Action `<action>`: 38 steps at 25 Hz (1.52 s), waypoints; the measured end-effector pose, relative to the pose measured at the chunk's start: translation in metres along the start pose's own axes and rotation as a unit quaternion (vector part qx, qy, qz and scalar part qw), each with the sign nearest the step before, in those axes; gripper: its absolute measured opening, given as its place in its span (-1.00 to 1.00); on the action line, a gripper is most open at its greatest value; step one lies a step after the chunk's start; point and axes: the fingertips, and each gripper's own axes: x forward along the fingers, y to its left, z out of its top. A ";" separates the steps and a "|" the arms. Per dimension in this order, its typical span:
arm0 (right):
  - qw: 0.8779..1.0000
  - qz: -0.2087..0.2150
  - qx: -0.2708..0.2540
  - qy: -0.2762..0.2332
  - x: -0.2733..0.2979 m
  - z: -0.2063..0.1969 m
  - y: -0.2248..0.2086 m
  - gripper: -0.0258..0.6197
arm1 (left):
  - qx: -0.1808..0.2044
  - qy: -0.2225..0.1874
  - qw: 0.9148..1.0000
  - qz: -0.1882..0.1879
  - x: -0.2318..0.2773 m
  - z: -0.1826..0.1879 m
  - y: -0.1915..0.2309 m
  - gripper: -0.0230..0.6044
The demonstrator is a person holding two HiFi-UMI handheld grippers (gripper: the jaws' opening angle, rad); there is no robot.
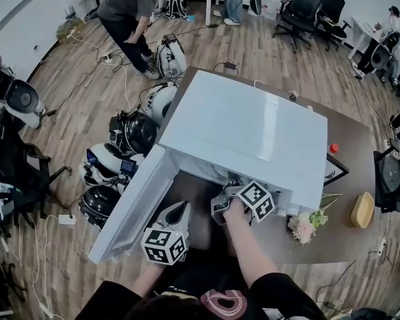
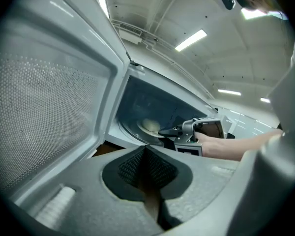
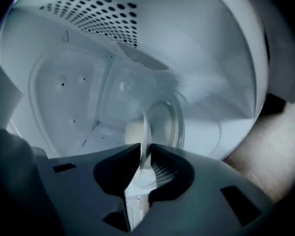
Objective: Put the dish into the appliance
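Two grippers are at the open appliance [image 1: 253,125]. The right gripper [image 3: 143,154], jaws nearly closed, pinches the dish [image 3: 162,127] by its rim, inside the cavity [image 3: 78,87] at twelve o'clock. The left gripper [image 2: 146,167], closed and empty, hovers with the door [image 2: 49,107] at nine o'clock. Lowering and release seemingly remain.

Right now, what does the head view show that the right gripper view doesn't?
Only the head view: the microwave from above, its open door, the left gripper, flowers and a person standing in the room. Only the right gripper view: the cavity, holes overhead, and a glass dish holding a pale lump, its rim clamped between the jaws. Both: the right gripper reaching into the microwave.
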 end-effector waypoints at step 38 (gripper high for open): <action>0.931 -0.042 -0.346 0.105 -0.001 -0.020 0.004 0.05 | 0.011 0.000 1.000 0.024 -0.001 -0.002 0.002 -0.90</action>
